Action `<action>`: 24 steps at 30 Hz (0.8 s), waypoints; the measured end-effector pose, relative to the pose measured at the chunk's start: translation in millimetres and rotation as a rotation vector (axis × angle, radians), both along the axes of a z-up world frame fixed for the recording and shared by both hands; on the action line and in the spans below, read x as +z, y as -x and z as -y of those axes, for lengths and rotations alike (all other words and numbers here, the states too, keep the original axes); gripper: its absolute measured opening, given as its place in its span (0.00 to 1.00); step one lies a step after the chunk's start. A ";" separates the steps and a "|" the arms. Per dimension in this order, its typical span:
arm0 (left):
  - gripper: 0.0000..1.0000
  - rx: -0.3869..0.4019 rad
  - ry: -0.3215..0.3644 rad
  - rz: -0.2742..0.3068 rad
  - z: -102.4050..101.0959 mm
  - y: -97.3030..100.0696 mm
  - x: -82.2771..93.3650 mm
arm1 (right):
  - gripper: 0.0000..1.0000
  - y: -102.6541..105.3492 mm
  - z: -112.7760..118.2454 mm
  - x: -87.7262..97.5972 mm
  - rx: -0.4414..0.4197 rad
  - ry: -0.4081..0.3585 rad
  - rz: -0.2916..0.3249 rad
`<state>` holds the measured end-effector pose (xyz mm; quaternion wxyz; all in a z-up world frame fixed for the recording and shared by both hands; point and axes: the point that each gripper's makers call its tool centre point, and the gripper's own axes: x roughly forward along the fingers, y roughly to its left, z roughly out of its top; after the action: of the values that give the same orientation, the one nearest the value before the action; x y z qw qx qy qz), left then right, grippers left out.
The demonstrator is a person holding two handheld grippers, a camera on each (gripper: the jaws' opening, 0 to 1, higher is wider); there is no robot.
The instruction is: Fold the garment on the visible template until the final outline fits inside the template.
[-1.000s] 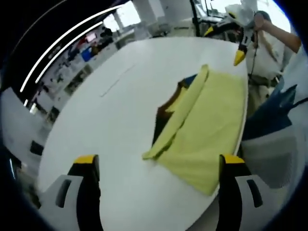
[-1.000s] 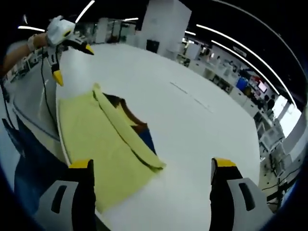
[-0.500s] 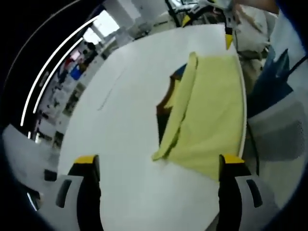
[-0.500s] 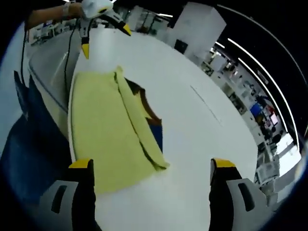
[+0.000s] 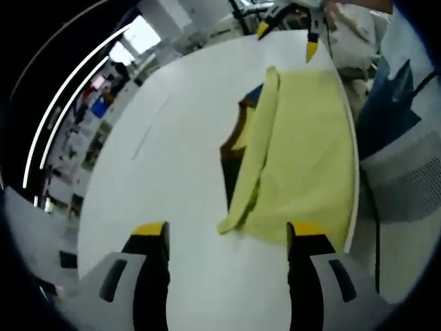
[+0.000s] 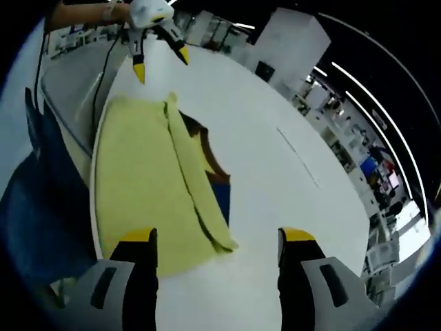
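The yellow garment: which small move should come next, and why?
Probably lower the left gripper onto the near corner of the yellow garment. Its jaws stand open above the white table, and the cloth still leaves the darker template partly uncovered.

Bright, even overhead strip lights (image 5: 65,114) glare on the white counter (image 5: 172,152); shadows stay faint, and fisheye edges bend and blur softly.
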<state>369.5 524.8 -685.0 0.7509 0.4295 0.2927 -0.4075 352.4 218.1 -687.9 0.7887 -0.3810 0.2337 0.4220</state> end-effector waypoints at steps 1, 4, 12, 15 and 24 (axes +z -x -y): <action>0.60 -0.003 0.000 -0.005 -0.2 -1.0 -1.4 | 0.64 -0.6 -0.2 -1.5 0.002 0.000 -0.009; 0.47 -0.009 0.008 -0.029 -3.5 -7.7 -9.1 | 0.54 -5.5 1.4 -6.6 0.007 0.006 -0.019; 0.25 -0.054 -0.022 -0.086 -7.2 -14.0 -31.3 | 0.31 -11.4 0.8 -15.9 0.012 -0.028 -0.067; 0.23 -0.070 -0.032 -0.103 -4.2 -15.4 -37.5 | 0.28 -10.7 1.3 -22.6 0.021 -0.014 -0.093; 0.16 -0.089 -0.050 -0.147 0.1 -13.3 -51.1 | 0.25 -17.3 5.8 -38.0 0.054 0.039 -0.117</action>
<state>382.8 524.7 -736.1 0.6977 0.4294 0.3377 -0.4635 369.7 212.3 -725.8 0.7543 -0.3774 0.2773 0.4601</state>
